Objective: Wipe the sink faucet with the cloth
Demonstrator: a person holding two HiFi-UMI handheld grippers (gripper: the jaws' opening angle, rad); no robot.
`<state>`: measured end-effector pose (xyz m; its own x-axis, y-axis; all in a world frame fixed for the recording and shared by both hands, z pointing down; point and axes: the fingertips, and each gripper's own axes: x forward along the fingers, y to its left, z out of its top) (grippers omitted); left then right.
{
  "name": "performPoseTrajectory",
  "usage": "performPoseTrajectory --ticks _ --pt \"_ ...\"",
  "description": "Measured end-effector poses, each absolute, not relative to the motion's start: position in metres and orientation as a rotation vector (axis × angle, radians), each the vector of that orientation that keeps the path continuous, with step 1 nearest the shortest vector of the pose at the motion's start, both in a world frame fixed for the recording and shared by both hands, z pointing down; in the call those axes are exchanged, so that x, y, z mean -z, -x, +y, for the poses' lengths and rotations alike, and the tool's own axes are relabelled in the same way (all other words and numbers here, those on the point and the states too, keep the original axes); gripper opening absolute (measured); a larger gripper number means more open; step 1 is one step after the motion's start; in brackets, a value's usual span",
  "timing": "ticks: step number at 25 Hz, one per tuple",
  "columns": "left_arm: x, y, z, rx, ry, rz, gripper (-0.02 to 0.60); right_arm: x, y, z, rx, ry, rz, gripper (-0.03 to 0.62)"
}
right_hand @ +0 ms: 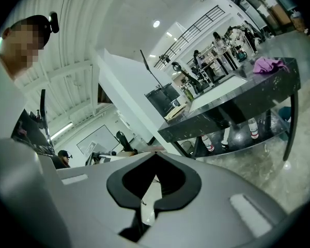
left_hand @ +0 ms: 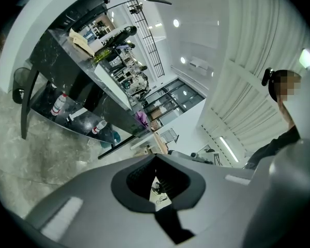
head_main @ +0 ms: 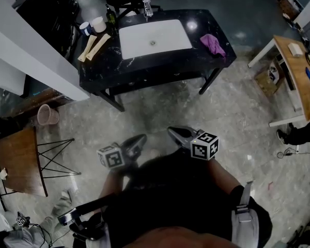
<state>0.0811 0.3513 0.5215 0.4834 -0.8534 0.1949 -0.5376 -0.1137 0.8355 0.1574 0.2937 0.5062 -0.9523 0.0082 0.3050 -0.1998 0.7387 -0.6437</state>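
A black marble counter (head_main: 160, 61) holds a white sink (head_main: 153, 38) with a chrome faucet (head_main: 147, 7) at its far rim. A purple cloth (head_main: 213, 44) lies bunched on the counter's right end, also seen as the purple cloth (right_hand: 269, 64) and purple cloth (left_hand: 141, 119). My left gripper (head_main: 142, 138) and right gripper (head_main: 171, 132) hang close to my body, well short of the counter over the floor. Both are shut with nothing between the jaws. Tips meet at the left gripper (left_hand: 155, 156) and right gripper (right_hand: 155, 154).
Wooden sticks (head_main: 94, 46) and cups (head_main: 93, 25) sit on the counter's left end. Bottles (right_hand: 253, 128) stand on the shelf under it. A wooden table (head_main: 298, 71) is at the right, a wire-leg stool (head_main: 54, 158) and a pink bucket (head_main: 47, 115) at the left.
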Motion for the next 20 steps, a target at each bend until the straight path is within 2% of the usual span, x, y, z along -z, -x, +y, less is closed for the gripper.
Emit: performPoseTrajectory --ticks 20 --pt "-0.5212 -0.0725 0.3509 0.444 -1.766 -1.196 0.0 -0.5085 -0.1559 0.2929 -1.029 -0.139 -2.641 0.009"
